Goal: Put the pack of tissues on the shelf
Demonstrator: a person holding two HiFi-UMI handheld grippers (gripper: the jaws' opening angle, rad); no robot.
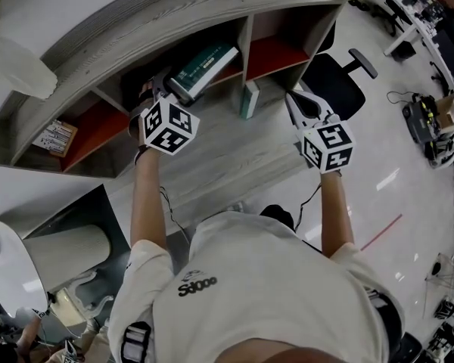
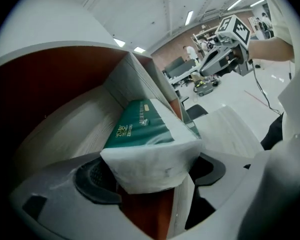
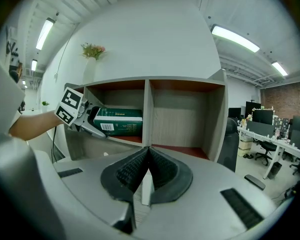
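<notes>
Green-and-white soft pack of tissues point(image 2: 142, 144): near end clamped in left claw point(image 2: 151, 173), far end inside middle compartment of grey wooden shelf point(image 3: 148, 109). Right claw point(image 3: 146, 170): jaws together, empty, right of it.

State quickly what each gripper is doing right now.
Left gripper: shut on the green-and-white plastic-wrapped pack of tissues.
Right gripper: shut, holding nothing.

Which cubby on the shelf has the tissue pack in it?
The middle cubby of three, where the left gripper holds the tissue pack. The right cubby is bare; the left one has a small box.
</notes>
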